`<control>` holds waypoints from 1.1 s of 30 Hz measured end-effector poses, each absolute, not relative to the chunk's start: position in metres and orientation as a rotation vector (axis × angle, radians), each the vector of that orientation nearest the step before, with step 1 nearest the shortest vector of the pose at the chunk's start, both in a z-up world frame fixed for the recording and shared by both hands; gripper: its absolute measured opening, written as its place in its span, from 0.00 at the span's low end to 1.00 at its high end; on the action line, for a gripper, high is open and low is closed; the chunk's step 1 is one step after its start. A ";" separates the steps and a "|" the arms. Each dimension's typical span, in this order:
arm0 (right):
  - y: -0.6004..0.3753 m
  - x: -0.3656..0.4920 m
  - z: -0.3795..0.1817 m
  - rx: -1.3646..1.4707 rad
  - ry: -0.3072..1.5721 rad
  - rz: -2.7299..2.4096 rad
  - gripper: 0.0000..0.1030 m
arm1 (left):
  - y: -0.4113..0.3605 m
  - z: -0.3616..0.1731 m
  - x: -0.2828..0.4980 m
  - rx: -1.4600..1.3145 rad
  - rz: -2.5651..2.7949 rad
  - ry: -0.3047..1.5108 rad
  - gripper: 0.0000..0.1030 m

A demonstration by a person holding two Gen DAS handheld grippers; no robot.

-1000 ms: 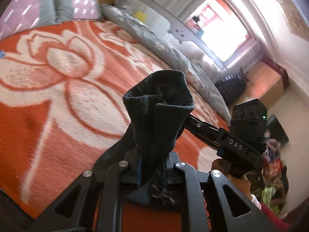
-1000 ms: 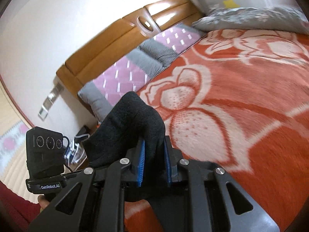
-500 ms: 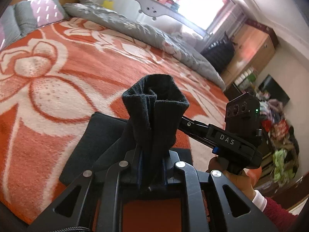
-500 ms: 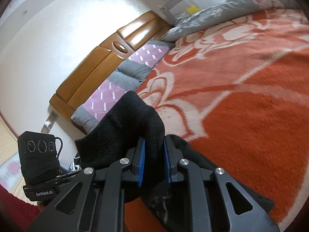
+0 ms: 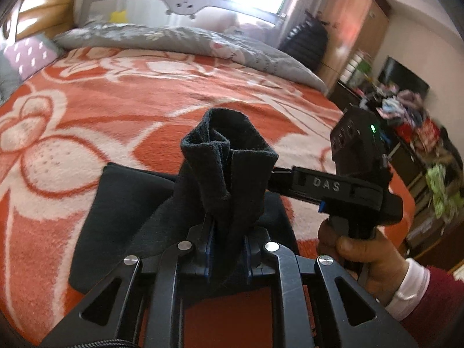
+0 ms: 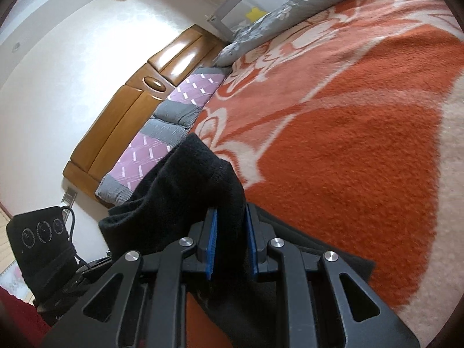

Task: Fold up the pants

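The black pants lie partly on the orange and white floral blanket. My left gripper is shut on a bunched black edge of the pants that stands up between its fingers. My right gripper is shut on another bunched edge of the pants, its blue pads pressing the cloth. The right gripper's body shows in the left wrist view, close to the right of the raised cloth. More black cloth spreads flat under the right gripper.
A grey floral quilt lies along the far side of the bed. Purple and grey pillows rest against the wooden headboard. A wooden wardrobe and piled clothes stand right of the bed.
Both grippers have moved with the pants, turning toward the far side of the bed. More black cloth now lies flat on the blanket below them.
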State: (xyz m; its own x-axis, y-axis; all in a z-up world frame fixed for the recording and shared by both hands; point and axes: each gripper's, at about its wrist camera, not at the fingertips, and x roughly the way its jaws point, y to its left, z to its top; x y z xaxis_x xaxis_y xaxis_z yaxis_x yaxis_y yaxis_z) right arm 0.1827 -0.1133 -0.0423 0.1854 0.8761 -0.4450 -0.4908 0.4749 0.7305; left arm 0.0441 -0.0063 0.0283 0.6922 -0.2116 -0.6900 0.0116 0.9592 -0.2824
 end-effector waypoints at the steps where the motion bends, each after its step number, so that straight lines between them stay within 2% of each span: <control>1: -0.119 0.183 -0.043 0.480 0.964 0.988 0.19 | -0.011 0.026 0.045 -0.249 -0.139 0.806 0.17; 6: -0.152 0.184 -0.050 0.538 0.986 0.875 0.19 | -0.032 0.011 0.048 -0.183 -0.177 0.835 0.23; 8: -0.168 0.180 -0.051 0.559 0.988 0.822 0.20 | -0.039 0.008 0.048 -0.167 -0.189 0.842 0.28; 10: -0.179 0.174 -0.052 0.571 0.987 0.792 0.20 | -0.046 0.007 0.047 -0.152 -0.209 0.843 0.43; 11: -0.183 0.171 -0.052 0.577 0.987 0.776 0.21 | -0.049 0.007 0.046 -0.150 -0.222 0.840 0.46; 12: -0.189 0.167 -0.053 0.578 0.989 0.756 0.28 | -0.053 0.007 0.044 -0.154 -0.248 0.839 0.47; 13: -0.191 0.164 -0.053 0.577 0.992 0.736 0.40 | -0.056 0.006 0.043 -0.157 -0.271 0.841 0.48; 14: -0.195 0.160 -0.052 0.574 0.991 0.712 0.44 | -0.060 0.007 0.041 -0.155 -0.294 0.843 0.48; 21: -0.204 0.139 -0.035 0.563 0.951 0.656 0.53 | -0.061 0.013 0.028 -0.172 -0.336 0.846 0.53; 26: -0.194 0.131 -0.011 0.508 0.911 0.631 0.64 | -0.036 0.022 0.018 -0.247 -0.304 0.827 0.61; 28: -0.187 0.126 -0.002 0.482 0.897 0.606 0.76 | -0.025 0.025 0.015 -0.276 -0.281 0.816 0.62; 29: -0.183 0.124 0.001 0.467 0.890 0.595 0.78 | -0.019 0.026 0.014 -0.291 -0.268 0.814 0.62; 33: -0.158 0.111 0.016 0.367 0.866 0.570 0.84 | 0.008 0.029 0.010 -0.347 -0.198 0.800 0.68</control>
State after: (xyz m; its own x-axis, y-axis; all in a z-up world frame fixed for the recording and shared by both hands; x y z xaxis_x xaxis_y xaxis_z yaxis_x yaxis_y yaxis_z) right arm 0.1113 -0.1585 0.0163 0.5146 0.6053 -0.6073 -0.3182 0.7925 0.5203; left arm 0.0100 0.0081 0.0293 0.6824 -0.3021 -0.6656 0.0424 0.9254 -0.3765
